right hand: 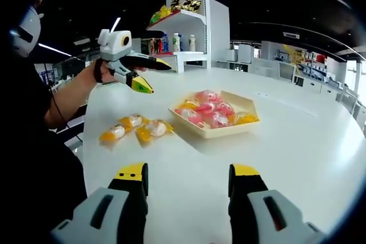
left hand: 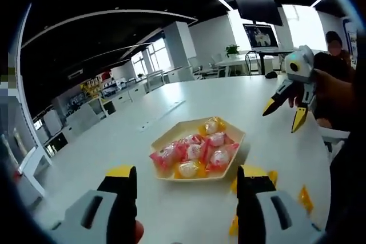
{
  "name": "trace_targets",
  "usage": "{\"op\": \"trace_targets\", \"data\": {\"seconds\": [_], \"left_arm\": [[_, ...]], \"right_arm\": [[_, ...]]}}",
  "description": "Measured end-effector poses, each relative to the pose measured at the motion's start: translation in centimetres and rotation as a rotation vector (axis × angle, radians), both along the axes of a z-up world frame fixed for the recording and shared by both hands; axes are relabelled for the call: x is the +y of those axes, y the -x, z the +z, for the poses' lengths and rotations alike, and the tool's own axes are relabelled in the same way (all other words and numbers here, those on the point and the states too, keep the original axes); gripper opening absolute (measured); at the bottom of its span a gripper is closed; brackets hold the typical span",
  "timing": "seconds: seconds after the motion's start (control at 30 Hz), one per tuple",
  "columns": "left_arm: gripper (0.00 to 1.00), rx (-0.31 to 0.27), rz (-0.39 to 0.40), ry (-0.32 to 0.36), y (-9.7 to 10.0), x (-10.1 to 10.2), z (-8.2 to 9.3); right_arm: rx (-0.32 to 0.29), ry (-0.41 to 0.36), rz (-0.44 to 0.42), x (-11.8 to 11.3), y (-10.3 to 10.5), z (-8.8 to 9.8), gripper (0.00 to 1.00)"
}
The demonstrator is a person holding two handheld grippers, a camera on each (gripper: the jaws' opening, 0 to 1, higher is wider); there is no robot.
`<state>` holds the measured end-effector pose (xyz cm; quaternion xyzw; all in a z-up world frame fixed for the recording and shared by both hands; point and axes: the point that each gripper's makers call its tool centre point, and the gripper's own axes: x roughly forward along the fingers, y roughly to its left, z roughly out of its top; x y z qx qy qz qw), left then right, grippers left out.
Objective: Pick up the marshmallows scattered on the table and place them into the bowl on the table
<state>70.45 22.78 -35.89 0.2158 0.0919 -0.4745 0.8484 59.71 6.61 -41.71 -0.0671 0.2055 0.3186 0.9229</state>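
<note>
**Both grippers held empty above the table, bowl between them**

You held the left gripper [left hand: 186,190] low over the white table [left hand: 131,135] with its jaws spread and nothing between them. The bowl [left hand: 171,135] sat just ahead of those jaws, a little to the right of centre, already holding a heap of pink and yellow wrapped marshmallows [left hand: 197,152]. A few yellow wrapped pieces [left hand: 306,198] lay on the table beside and behind your right jaw, close to the bowl's near corner.

In the right gripper view, your right gripper [right hand: 186,181] also stood spread and empty, well short of the bowl [right hand: 249,107], which lay ahead and slightly to the right. Three loose marshmallows [right hand: 136,128] rested on the table to the left of the bowl, near it but not touching, and ahead-left of your jaws.

Each gripper appeared in the other's view, lifted clear of the table in your hand: the right one [left hand: 284,111] at the far right with its yellow-tipped jaws parted and pointing down, the left one [right hand: 150,75] up beyond the loose sweets, jaws parted as well.
</note>
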Motion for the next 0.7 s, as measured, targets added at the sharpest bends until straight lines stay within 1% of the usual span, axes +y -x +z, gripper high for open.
{"op": "trace_targets", "data": {"seconds": [0.2, 0.33, 0.47, 0.63, 0.7], "left_arm": [[0.71, -0.004, -0.016, -0.027, 0.4, 0.0, -0.3], [0.71, -0.002, -0.02, -0.042, 0.6, 0.1, -0.5], [0.71, -0.002, -0.022, -0.058, 0.7, 0.2, -0.7], [0.72, 0.006, -0.005, -0.051, 0.4, 0.6, -1.1], [0.72, 0.009, -0.005, -0.053, 0.6, 0.6, -1.1]], "right_arm": [[0.003, 0.0, 0.0, 0.0, -0.1, -0.1, 0.56], [-0.005, -0.011, 0.007, 0.2, -0.1, 0.3, 0.56], [-0.004, -0.005, 0.007, 0.2, -0.2, 0.2, 0.56], [-0.007, -0.004, 0.015, 0.4, 0.0, 0.4, 0.56], [-0.009, -0.009, 0.014, 0.4, 0.1, 0.4, 0.56]]}}
